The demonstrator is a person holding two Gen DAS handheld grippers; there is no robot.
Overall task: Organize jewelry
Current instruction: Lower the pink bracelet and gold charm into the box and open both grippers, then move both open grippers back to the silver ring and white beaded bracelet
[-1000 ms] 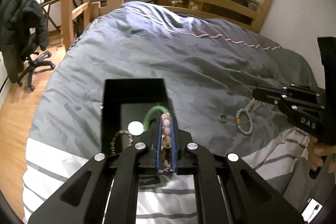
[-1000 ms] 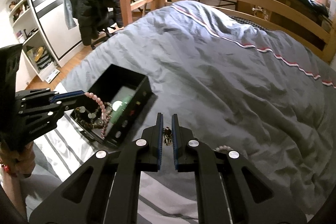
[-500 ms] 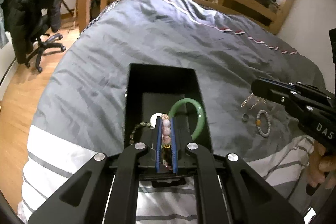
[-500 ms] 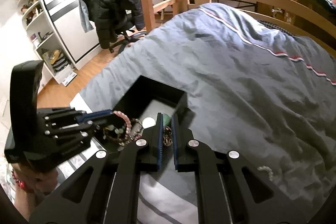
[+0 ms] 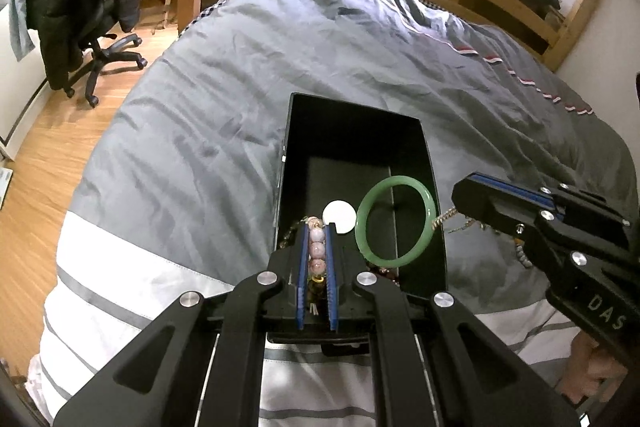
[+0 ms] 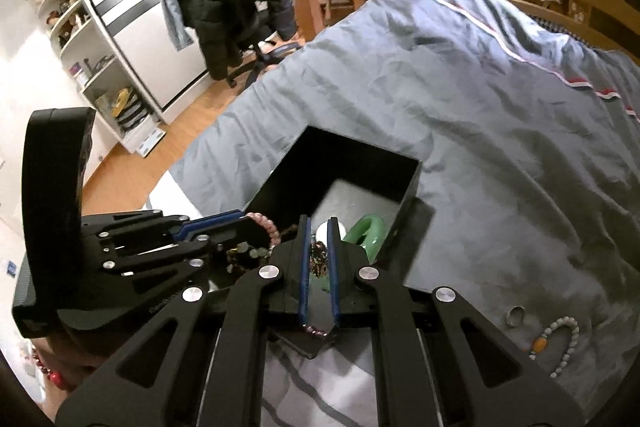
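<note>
Fingers of both grippers clamped: left gripper [image 5: 316, 247] on pink bead bracelet [image 5: 315, 248], right gripper [image 6: 319, 259] on dark chain [image 6: 319, 259], over black box [image 5: 352, 123]. Jade bangle [image 5: 395, 221] boxed; ring [image 6: 515, 315], white bead bracelet [image 6: 566, 345] left on duvet [image 6: 500, 147].

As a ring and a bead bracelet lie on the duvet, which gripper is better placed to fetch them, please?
Right gripper: ring and bracelet lie on its side of the box; the left gripper is opposite.

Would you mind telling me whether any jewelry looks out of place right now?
Yes: a pale beaded bracelet with an orange bead and a small metal ring lie loose on the grey duvet, outside the black rectangular box.
</note>
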